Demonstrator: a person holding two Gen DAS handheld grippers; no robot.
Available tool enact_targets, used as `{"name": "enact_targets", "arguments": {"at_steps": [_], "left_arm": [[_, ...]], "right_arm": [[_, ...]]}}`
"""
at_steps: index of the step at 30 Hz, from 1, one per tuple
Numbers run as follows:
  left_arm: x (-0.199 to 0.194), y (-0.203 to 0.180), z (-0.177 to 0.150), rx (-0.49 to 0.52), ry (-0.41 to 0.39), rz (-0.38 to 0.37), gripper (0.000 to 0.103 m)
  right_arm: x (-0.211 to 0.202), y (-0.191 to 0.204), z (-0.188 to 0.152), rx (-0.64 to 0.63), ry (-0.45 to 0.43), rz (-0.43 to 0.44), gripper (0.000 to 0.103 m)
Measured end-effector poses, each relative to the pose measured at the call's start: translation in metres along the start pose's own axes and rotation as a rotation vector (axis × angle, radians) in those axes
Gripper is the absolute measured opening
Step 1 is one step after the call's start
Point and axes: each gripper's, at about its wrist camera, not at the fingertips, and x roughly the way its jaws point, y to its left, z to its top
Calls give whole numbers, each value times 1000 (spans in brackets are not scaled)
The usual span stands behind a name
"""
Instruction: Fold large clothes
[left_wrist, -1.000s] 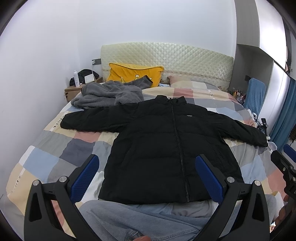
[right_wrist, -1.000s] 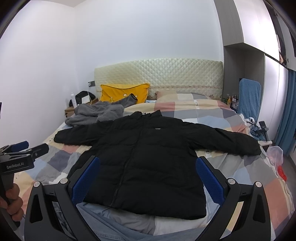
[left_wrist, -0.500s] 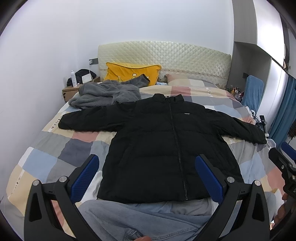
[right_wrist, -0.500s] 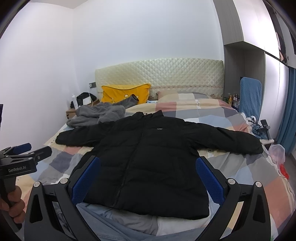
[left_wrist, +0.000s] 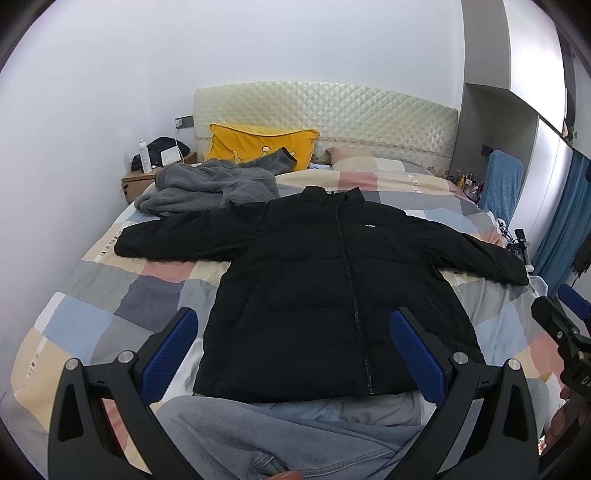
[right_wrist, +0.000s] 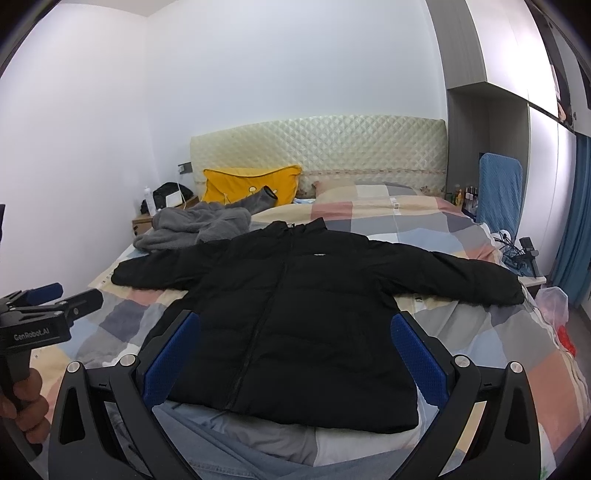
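Lying flat and face up across the bed (left_wrist: 92, 317), a black puffer jacket (left_wrist: 332, 295) is zipped shut with both sleeves spread wide. At the far left a white wall runs along the bed's edge, and a small bedside stand (left_wrist: 138, 182) there carries a white bottle (left_wrist: 145, 161) and a dark bag (left_wrist: 162, 149). Between that wall and the jacket's left sleeve, checked bedding lies bare, giving open room down the near left side. Behind the left sleeve a grey fleece garment (left_wrist: 207, 190) is heaped, touching or just beside the sleeve, with a yellow pillow (left_wrist: 255, 146) propped against the quilted headboard (left_wrist: 332, 114). The jacket's hem reaches the near bed edge, where a person's knees in pale jeans (left_wrist: 280, 439) show. The right sleeve's cuff ends at the bed's right edge; beyond it stand a chair draped in blue cloth (left_wrist: 502, 184) and blue curtains (left_wrist: 561, 229).

The left tool (left_wrist: 291, 350) is held level above the near edge, pointing along the jacket toward the headboard, its blue-padded fingers (left_wrist: 168, 350) spread wide and holding nothing. In the right wrist view it shows at the left border, gripped by a hand (right_wrist: 27, 406). The right tool (right_wrist: 293, 354) hangs likewise above the hem, fingers (right_wrist: 417, 354) parted wide and empty, clear of the fabric.
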Motion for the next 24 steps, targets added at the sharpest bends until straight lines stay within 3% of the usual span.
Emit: {"name": "enact_targets", "arguments": {"at_steps": [10, 14, 24], "left_arm": [[1, -5, 0, 14, 8, -4, 103], [2, -9, 2, 36, 6, 27, 103], [10, -17, 13, 28, 4, -36, 103]], "right_arm": [[-1, 0, 4, 3, -7, -6, 103], [1, -4, 5, 2, -8, -9, 103], [5, -21, 12, 1, -16, -25, 103]]}}
